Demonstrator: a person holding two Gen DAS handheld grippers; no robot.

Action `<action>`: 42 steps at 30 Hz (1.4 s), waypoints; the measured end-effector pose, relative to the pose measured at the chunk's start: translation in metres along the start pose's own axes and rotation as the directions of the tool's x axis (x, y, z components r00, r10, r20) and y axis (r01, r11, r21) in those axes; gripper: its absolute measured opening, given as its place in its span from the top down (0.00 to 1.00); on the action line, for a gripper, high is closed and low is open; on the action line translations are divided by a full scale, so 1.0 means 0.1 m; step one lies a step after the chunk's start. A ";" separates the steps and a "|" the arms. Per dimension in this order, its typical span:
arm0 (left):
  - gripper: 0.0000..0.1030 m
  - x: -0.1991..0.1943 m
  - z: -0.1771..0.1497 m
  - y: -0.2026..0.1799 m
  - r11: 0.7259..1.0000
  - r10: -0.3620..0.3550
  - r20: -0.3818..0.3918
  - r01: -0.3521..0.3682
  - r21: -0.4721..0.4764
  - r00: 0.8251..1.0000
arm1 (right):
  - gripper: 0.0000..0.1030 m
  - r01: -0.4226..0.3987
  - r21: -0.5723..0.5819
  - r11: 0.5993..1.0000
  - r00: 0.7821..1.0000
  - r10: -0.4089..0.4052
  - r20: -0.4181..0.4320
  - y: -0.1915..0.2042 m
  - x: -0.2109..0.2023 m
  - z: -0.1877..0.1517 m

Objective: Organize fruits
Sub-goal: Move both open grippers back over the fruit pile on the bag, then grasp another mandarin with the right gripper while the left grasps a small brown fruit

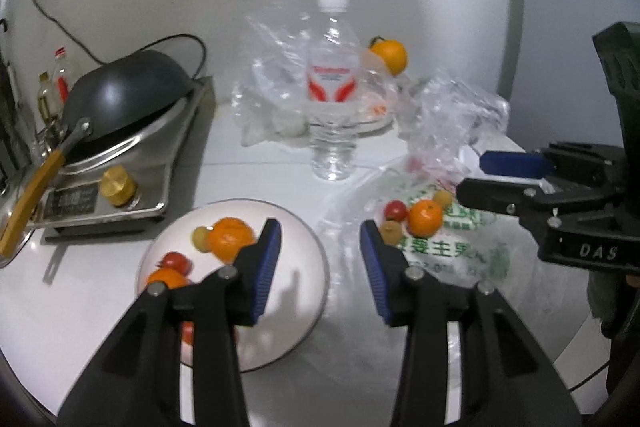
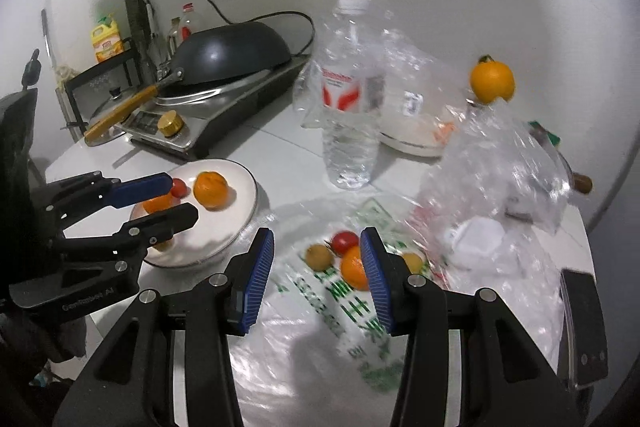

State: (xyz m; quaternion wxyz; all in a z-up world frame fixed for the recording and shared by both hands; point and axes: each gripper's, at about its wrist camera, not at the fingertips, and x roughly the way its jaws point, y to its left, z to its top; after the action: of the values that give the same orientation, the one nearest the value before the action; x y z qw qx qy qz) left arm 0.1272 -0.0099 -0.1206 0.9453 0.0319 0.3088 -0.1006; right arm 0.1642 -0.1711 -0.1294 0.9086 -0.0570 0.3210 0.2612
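A white plate (image 1: 288,307) (image 2: 224,223) holds two oranges (image 1: 230,239), a red tomato (image 1: 176,261) and a small yellowish fruit (image 1: 199,237). My left gripper (image 1: 320,263) (image 2: 176,201) hovers over the plate's right rim, open, with nothing between its pads. To the right lies a green-printed plastic bag (image 2: 320,303). On it are an orange (image 2: 352,269), a tomato (image 2: 345,241) and two small brownish fruits (image 2: 319,257). My right gripper (image 2: 318,275) (image 1: 474,175) is above this bag, open and empty, and its right finger partly covers the orange.
A clear water bottle (image 1: 332,87) stands behind the plate and the bag. An upturned dark wok (image 1: 128,87) rests on a cooker at the back left. Crumpled clear bags (image 2: 496,163) lie at the right, and another orange (image 2: 491,81) sits at the back.
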 end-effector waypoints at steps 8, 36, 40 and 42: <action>0.58 0.17 0.02 -0.36 0.997 -0.026 -0.042 0.029 0.068 0.999 | 0.67 0.010 0.015 1.000 1.000 -0.010 -0.021 -0.28 -0.01 -0.15; 0.67 0.95 0.03 -0.61 0.986 -0.016 -0.198 0.048 0.158 0.980 | 0.51 -0.103 0.048 0.993 0.967 0.112 -0.229 -0.57 1.07 -0.15; 0.68 0.98 0.01 -0.59 0.986 -0.013 -0.213 0.048 0.162 0.977 | 0.60 -0.109 0.044 0.993 0.965 0.117 -0.235 -0.56 1.09 -0.14; 0.69 0.99 0.01 -0.60 0.984 -0.010 -0.220 0.049 0.172 0.975 | 0.60 -0.108 0.036 0.994 0.968 0.113 -0.226 -0.55 1.06 -0.14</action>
State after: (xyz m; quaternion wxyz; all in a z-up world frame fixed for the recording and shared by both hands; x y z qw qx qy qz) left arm 0.1929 -0.0852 -0.1779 0.8974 0.1215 0.4012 -0.1375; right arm 0.2543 -0.1757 -0.2087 0.8505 -0.0580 0.4286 0.2995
